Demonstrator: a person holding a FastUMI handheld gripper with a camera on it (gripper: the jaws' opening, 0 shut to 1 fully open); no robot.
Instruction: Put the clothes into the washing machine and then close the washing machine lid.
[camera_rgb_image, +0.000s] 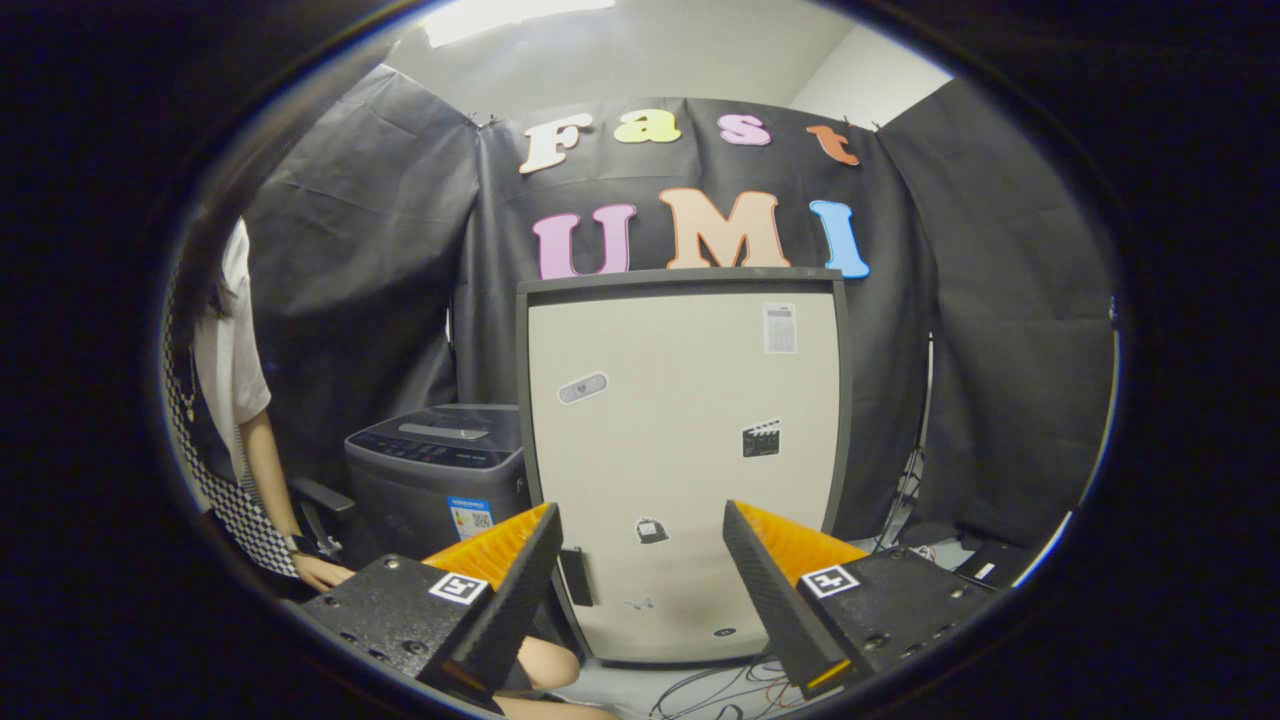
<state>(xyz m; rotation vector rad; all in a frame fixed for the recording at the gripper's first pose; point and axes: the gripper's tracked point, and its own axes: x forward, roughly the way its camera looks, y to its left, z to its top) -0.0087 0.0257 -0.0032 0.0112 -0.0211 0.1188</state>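
My gripper is open, and nothing is held between its fingers. It is held up in the air and faces a tall beige cabinet with a dark frame and a few stickers, which stands beyond the fingers. Left of the cabinet, beyond the left finger, is a low grey top-loading washing machine. Its top shows a control panel and a flat lid that lies down. The cabinet hides the machine's right side.
A person in a white top sits left of the washing machine, one hand low by a chair armrest and a knee under the left finger. Loose cables lie on the floor before the cabinet. Black cloth walls surround the booth.
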